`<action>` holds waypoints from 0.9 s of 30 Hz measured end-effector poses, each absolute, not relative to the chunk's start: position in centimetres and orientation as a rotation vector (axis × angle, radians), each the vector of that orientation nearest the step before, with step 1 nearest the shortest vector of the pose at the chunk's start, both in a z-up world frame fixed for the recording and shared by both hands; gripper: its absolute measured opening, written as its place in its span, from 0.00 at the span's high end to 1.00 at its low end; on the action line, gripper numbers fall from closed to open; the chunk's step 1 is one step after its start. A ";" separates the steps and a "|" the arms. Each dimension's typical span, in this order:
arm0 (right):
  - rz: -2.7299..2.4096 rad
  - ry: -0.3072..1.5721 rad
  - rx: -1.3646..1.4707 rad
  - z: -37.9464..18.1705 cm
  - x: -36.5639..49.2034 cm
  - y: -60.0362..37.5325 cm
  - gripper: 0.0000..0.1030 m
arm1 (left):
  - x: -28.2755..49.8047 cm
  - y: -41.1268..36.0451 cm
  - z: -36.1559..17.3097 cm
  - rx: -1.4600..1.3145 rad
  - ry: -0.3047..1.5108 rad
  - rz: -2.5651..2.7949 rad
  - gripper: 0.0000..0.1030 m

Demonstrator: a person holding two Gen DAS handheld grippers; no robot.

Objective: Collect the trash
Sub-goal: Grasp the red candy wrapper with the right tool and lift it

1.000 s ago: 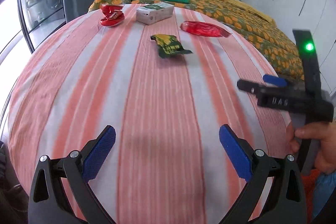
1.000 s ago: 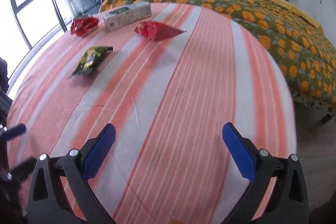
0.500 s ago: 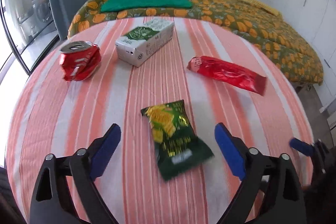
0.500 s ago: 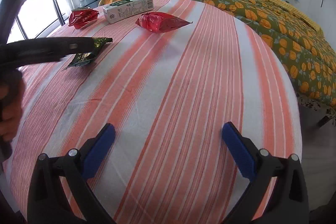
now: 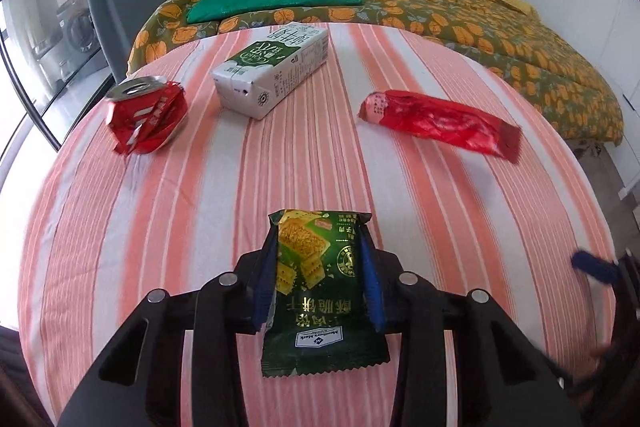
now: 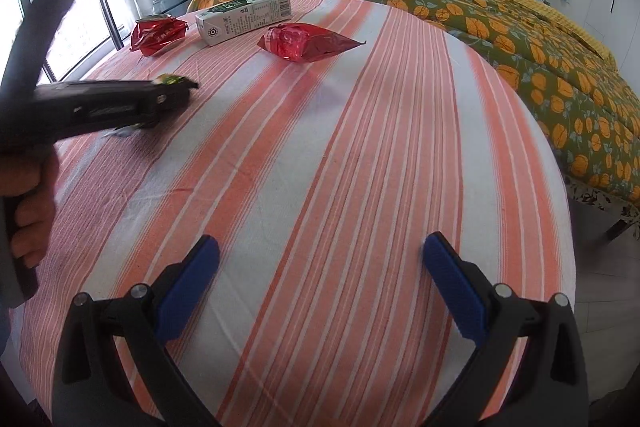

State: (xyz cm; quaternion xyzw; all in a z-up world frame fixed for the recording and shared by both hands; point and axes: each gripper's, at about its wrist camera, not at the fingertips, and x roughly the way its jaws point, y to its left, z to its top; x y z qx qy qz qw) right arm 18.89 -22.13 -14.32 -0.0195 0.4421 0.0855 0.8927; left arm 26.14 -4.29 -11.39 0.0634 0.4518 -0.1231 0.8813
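The green wrapper [image 5: 320,291] is clamped across its width by the left gripper [image 5: 320,259]; it should be lifted squarely. The right gripper [image 6: 320,291] is held spread, empty.

A home bedroom (floral-quilted bed [image 5: 520,39] beside striped table [image 6: 360,167]).

Four bits of trash on the striped cloth. The green snack wrapper [image 5: 320,291] sits bottom centre of the left wrist view, flat-ish, lengthwise up the frame, pinched on both long sides by blue pads. Upper left there's a crushed red soda can [image 5: 146,117], badly dented, lying tilted with its silver top facing up-left. Just right of it, upper centre, a white and green milk carton [image 5: 272,69] lies on its side, angled diagonally. Over on the right a crinkly red wrapper [image 5: 440,123] lies flat, slanting down to the right.
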 end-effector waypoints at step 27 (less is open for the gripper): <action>0.357 0.944 -0.239 -6.4 29.4 -18.8 0.33 | 18.0 0.8 -13.2 0.161 0.939 -0.305 0.11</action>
